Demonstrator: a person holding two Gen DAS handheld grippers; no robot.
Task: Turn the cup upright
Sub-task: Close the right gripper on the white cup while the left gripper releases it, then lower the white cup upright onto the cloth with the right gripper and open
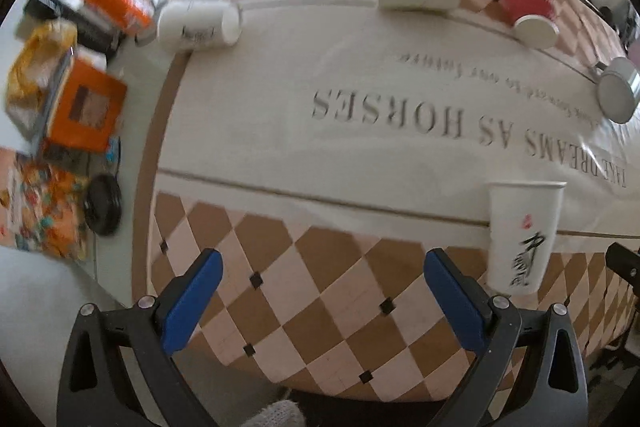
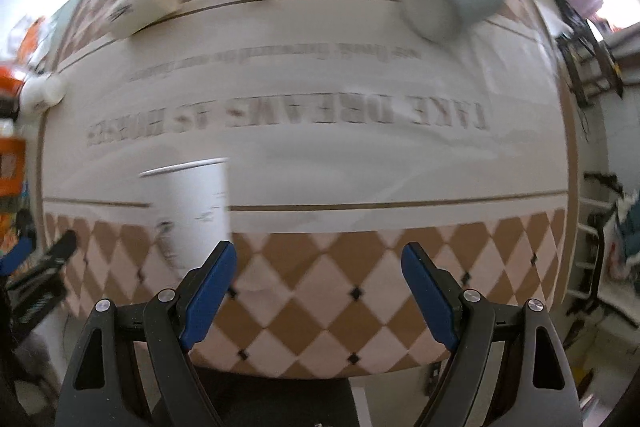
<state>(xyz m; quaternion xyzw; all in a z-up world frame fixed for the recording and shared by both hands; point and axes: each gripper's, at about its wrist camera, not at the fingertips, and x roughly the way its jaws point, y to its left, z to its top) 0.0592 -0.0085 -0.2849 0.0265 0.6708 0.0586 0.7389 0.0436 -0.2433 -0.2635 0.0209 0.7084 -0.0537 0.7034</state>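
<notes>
Nearest, the left gripper (image 1: 322,291) and right gripper (image 2: 318,281) hover over the desk's (image 1: 320,291) near edge, fingers spread wide and empty. Between them stands one white cup (image 1: 522,237), already upright. Farther off, the red cup (image 1: 528,3) lies tipped; righting it likely comes next, needing a long forward reach.
</notes>
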